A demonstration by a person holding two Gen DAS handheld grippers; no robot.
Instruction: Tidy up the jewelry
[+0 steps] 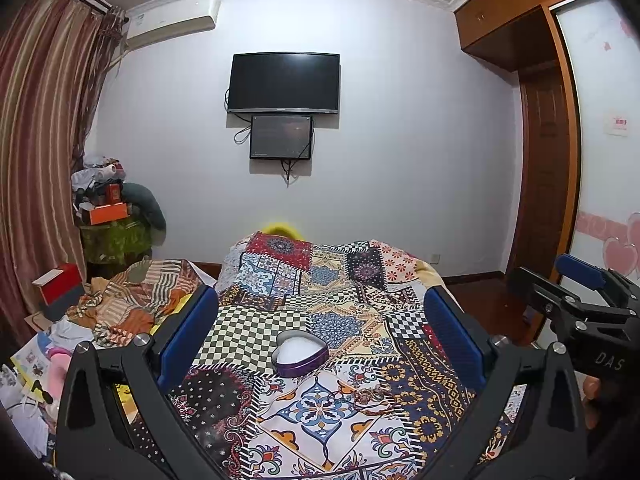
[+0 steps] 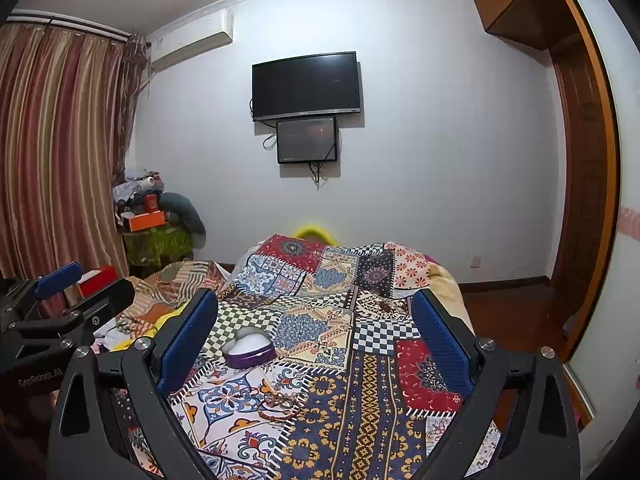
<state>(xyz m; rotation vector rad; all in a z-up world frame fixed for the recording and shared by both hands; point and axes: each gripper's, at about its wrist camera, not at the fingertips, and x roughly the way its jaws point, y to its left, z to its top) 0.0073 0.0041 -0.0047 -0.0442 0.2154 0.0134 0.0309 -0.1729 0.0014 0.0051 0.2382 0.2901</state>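
A purple heart-shaped box [image 1: 301,354] with white lining lies open on the patchwork bedspread [image 1: 332,280]; the right wrist view has the box [image 2: 249,347] left of centre. Just in front of it lies a small pile of jewelry [image 1: 370,398], rings and a reddish bracelet, and it shows as jewelry [image 2: 280,404] in the right wrist view. My left gripper [image 1: 320,332] hovers open above the bed, blue pads wide apart, with the box between them. My right gripper [image 2: 316,332] is open too, held beside the left one, nothing between its fingers.
A striped blanket and clutter [image 1: 132,300] cover the bed's left side. Curtains [image 1: 36,140] hang at left, with a piled stand [image 1: 112,216] in the corner. A TV [image 1: 284,82] is on the far wall. A wooden wardrobe [image 1: 548,160] and floor are at right.
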